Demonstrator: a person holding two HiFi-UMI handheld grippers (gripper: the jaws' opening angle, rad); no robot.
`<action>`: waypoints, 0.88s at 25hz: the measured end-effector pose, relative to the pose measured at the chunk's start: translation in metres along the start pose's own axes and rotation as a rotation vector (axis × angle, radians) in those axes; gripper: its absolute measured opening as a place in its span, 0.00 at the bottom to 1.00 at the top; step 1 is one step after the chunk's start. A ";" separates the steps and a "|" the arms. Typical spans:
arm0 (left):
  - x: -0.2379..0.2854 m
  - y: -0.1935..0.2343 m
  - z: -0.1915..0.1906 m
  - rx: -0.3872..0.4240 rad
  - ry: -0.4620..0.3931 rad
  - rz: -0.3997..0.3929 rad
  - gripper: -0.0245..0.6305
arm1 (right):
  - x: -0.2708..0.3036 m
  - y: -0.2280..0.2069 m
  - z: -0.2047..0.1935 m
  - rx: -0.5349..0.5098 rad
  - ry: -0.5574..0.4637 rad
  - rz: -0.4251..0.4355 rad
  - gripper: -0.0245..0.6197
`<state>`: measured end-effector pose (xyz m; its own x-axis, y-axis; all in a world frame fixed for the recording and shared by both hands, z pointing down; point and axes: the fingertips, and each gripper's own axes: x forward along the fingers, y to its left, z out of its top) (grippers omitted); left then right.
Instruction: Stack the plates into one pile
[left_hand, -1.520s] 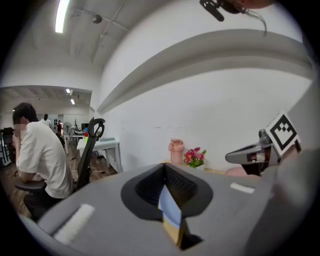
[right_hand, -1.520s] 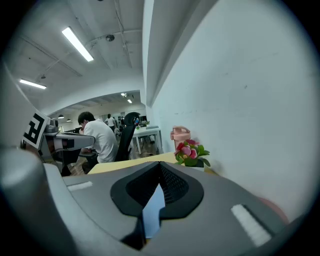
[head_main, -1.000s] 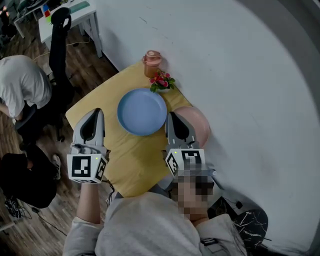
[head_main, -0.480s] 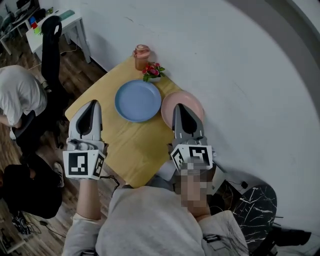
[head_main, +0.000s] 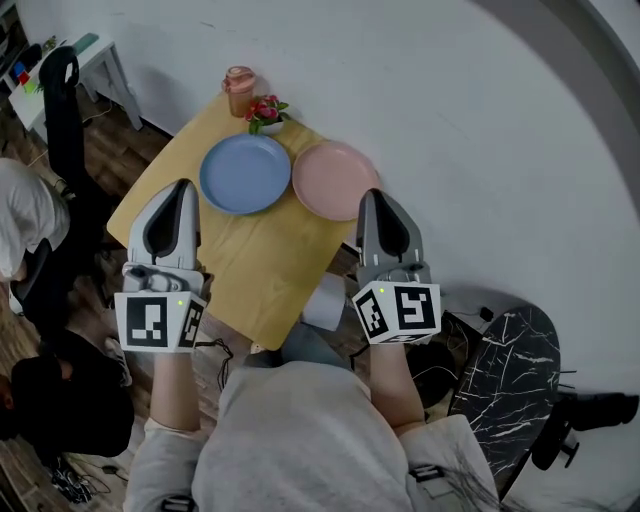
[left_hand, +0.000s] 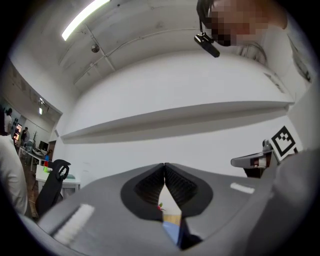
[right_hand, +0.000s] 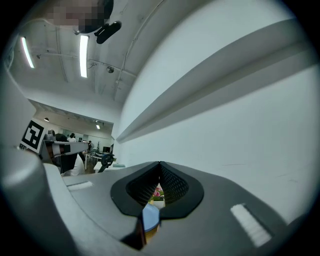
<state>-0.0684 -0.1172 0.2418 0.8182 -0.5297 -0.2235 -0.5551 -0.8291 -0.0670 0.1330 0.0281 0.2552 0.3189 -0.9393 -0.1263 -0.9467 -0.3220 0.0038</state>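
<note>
Plates: round, smooth blue plate (head_main: 245, 173) and pink plate (head_main: 336, 180), side by side, unstacked, far half | counter (head_main: 262, 272): yellow wood, near half bare | left claw (head_main: 183, 186), right claw (head_main: 380, 195): pressed together, empty, flanking side edges

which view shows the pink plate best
The head view: the whole pink plate lies flat on the table, beside the blue plate. Neither gripper view shows it, only a blue sliver low in each.
</note>
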 end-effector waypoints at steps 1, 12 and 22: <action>0.001 -0.006 0.000 -0.006 -0.004 -0.016 0.13 | -0.007 -0.005 0.002 -0.003 -0.004 -0.017 0.04; 0.028 -0.057 0.002 -0.063 -0.020 -0.155 0.13 | -0.044 -0.047 0.007 -0.008 -0.029 -0.136 0.04; 0.089 -0.100 0.000 -0.074 -0.021 -0.186 0.13 | -0.020 -0.114 0.009 -0.009 -0.048 -0.134 0.04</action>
<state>0.0602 -0.0818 0.2283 0.9020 -0.3627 -0.2340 -0.3813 -0.9237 -0.0378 0.2342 0.0846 0.2479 0.4401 -0.8809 -0.1740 -0.8951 -0.4457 -0.0074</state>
